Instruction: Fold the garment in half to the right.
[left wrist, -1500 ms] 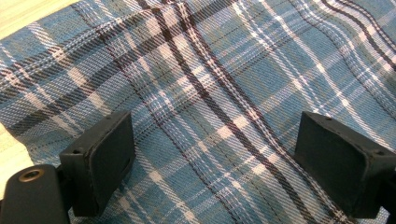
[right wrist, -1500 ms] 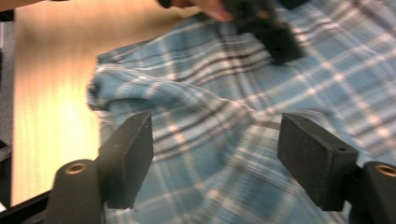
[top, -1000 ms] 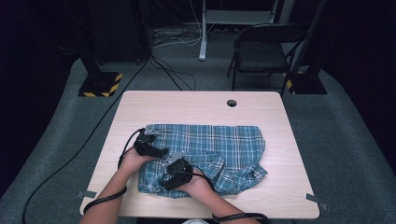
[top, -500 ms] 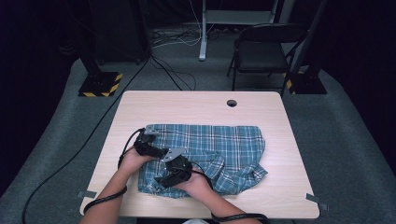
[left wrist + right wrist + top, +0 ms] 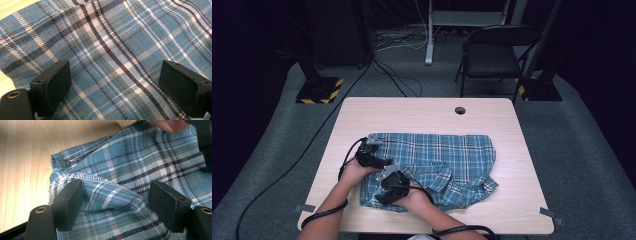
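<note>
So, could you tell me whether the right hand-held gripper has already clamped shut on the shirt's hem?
No, the right hand-held gripper stands open, its jaws on either side of a raised fold of the plaid shirt, not pressing it.

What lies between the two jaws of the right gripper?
In the right gripper view, a raised fold of the plaid shirt, with its stitched hem, lies between the open jaws of the right gripper; the pads do not press on it.

Blue plaid shirt point(image 5: 447, 162) folded, rumpled, flat on table, near front edge.
</note>
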Demonstrator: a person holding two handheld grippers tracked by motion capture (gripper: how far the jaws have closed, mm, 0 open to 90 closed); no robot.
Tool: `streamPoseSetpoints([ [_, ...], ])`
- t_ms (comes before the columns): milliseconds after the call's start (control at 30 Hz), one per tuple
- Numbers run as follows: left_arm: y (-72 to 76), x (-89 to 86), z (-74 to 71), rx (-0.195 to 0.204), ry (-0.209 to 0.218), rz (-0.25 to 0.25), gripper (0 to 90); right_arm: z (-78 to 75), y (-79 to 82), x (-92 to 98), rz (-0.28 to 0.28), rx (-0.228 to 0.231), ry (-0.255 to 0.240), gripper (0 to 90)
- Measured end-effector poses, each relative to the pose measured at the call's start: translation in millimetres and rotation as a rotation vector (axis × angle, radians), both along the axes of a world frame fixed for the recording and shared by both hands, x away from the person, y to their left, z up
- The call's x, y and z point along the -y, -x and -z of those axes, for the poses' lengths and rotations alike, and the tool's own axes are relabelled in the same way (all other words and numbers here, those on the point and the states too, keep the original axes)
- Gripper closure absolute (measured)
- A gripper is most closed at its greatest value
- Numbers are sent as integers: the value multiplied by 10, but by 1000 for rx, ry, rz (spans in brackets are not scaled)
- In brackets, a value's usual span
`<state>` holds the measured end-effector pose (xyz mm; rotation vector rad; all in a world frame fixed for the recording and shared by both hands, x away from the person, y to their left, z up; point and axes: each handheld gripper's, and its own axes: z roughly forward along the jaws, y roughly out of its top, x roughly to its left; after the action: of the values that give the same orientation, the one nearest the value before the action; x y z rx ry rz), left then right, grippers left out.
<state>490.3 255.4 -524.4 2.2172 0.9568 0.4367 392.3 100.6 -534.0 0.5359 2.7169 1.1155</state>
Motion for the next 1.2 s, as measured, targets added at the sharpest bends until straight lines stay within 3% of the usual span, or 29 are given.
streamPoseSetpoints([
  [133, 2, 1, 0, 1, 0, 0, 98, -60, 6, -2, 4, 2, 6, 266],
  [267, -2, -3, -1, -1, 2, 1, 98, -206, 72, 28, -8, 5, -64, 279],
  [367, 0, -2, 0, 0, 0, 1, 98, -247, 162, 2, -40, 3, -91, 294],
  [500, 1, -1, 0, 0, 0, 0, 98, -171, 246, -77, -89, -7, -71, 317],
  [700, 0, -5, -1, -2, 1, 2, 98, -78, 244, -127, -94, -39, -69, 321],
  [867, -1, -7, -1, -2, 4, 2, 98, -28, 259, -140, -104, -9, -95, 323],
  [967, -1, -7, -1, -2, 3, 2, 98, 19, 298, -162, -107, 12, -85, 320],
  [1200, -3, -10, -1, -3, 7, 3, 98, 37, 334, -145, -105, 21, -118, 334],
])
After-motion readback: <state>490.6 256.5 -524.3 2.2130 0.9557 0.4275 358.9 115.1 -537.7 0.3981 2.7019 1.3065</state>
